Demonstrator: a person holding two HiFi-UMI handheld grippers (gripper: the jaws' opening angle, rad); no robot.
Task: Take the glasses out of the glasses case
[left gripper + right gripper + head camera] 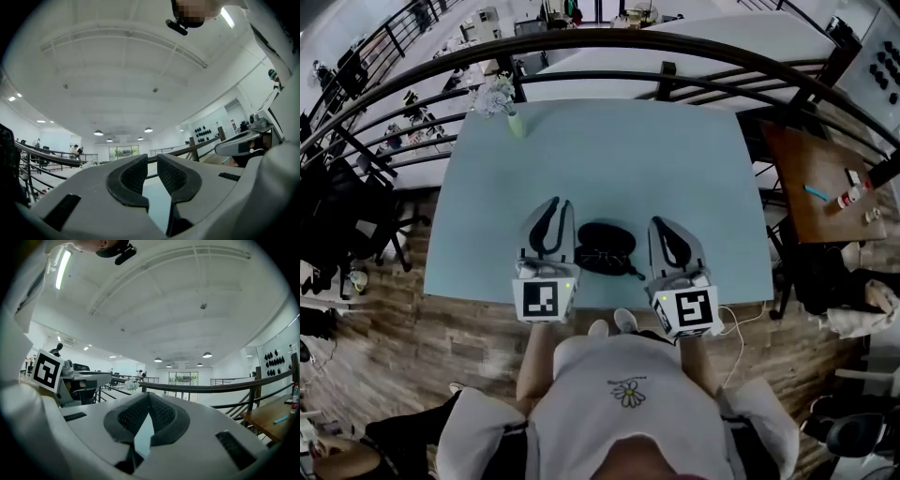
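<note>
On table [628, 159] | glasses case [605, 248] between left tongs [555, 204], right tongs [661, 225]

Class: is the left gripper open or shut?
Slightly open: the left gripper shows a narrow gap between its jaws, with only table visible through it.

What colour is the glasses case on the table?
The glasses case is black, seen best in the head view.

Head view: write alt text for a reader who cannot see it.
A dark glasses case lies near the front edge of a pale blue table, flanked by the person's left gripper and right gripper. A vase of flowers stands at the far left corner.
</note>
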